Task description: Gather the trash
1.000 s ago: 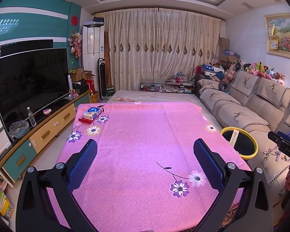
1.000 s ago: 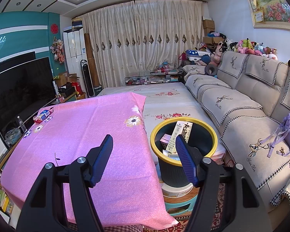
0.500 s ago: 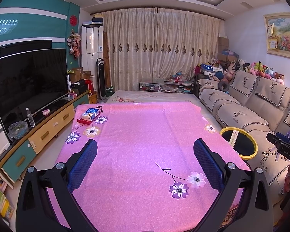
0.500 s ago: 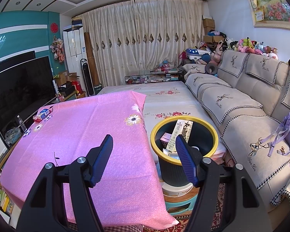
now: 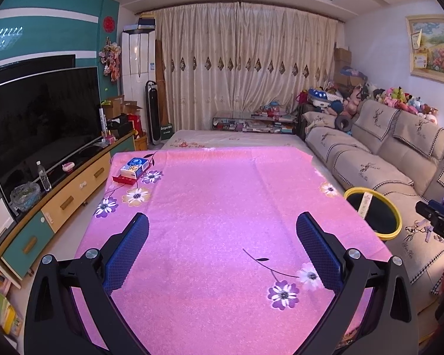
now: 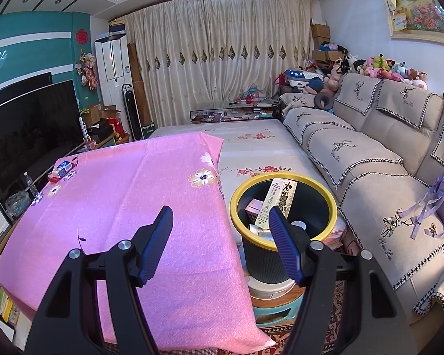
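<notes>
A blue-and-white box (image 5: 135, 167) lies on a flat red packet (image 5: 124, 180) at the far left corner of the pink flowered tablecloth (image 5: 222, 207); the box (image 6: 62, 168) is small and distant in the right wrist view. My left gripper (image 5: 222, 230) hovers open and empty over the near middle of the table. My right gripper (image 6: 222, 216) is open and empty at the table's right edge, beside a dark bin with a yellow rim (image 6: 284, 213) holding a tall printed carton (image 6: 278, 204) and other boxes. The bin (image 5: 373, 213) also shows right of the table.
A long beige sofa (image 6: 370, 159) runs along the right, a TV (image 5: 41, 118) on a low cabinet (image 5: 71, 195) along the left. The bin stands on a stool (image 6: 275, 304) between table and sofa. A second covered surface (image 6: 251, 145) lies beyond the table.
The left gripper's view has shifted a little forward over the table, so the box at the far left corner looks slightly nearer. The right gripper has stayed put, open.
</notes>
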Demonstrator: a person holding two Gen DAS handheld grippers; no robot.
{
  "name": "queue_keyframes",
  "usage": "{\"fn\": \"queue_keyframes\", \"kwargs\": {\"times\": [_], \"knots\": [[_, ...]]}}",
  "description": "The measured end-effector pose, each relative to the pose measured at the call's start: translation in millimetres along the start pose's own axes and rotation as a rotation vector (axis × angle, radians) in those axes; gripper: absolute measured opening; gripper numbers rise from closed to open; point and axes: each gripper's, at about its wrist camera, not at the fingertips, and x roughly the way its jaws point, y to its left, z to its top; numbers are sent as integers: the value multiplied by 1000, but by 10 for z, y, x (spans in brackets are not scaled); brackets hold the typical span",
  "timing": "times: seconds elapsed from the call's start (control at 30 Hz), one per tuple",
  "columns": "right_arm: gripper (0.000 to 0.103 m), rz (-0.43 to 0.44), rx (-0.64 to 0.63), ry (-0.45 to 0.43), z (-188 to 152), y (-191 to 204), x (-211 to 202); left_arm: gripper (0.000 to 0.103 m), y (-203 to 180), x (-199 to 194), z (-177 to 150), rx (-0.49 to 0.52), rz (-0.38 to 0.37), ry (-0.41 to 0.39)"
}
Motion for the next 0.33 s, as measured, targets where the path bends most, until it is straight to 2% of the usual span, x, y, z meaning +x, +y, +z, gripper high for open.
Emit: {"fn": "queue_keyframes", "kwargs": {"times": [0.17,0.33], "knots": [[64,39,-42,32,161,144,249,98,235,551,138,-5,58,62],[77,87,-81,73,458,462,806,98,659,1395,232,-73,88,150]]}}
